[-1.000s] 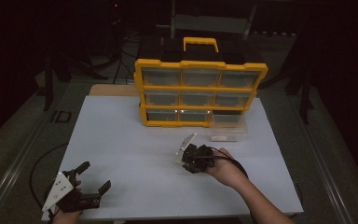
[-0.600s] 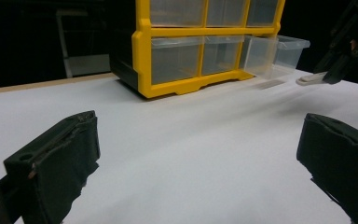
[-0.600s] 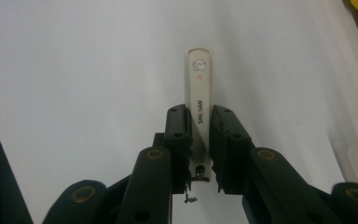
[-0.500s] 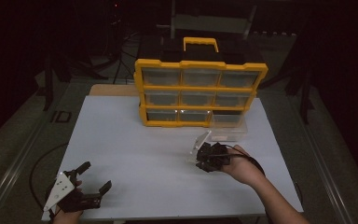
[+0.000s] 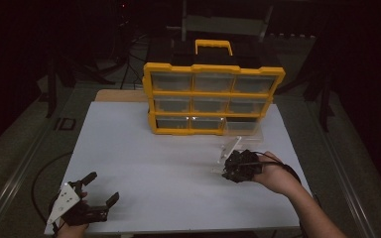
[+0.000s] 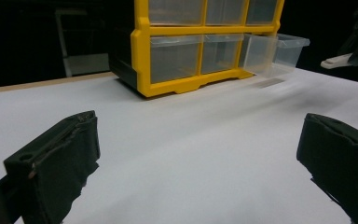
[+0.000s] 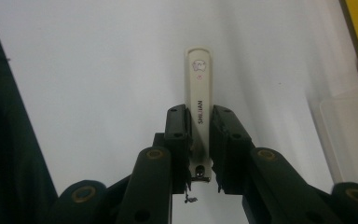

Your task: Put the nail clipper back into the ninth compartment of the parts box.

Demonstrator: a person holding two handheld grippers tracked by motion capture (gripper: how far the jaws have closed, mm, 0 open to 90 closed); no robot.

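The right gripper (image 5: 226, 167) had swung right with its nail clipper (image 7: 199, 100) clamped; the left gripper (image 5: 99, 193) stayed wide open.

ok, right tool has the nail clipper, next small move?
Probably carry the nail clipper toward the open drawer at the organizer's bottom right. The right tool is shut on it above the table, and that drawer sits pulled out.

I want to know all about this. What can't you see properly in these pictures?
- The nail clipper: its near end sits between the right gripper jaws in the right gripper view.
- Inside the yellow drawer box: high view, too dim and small.
- The open drawer: left gripper view, contents unclear through the cloudy plastic.
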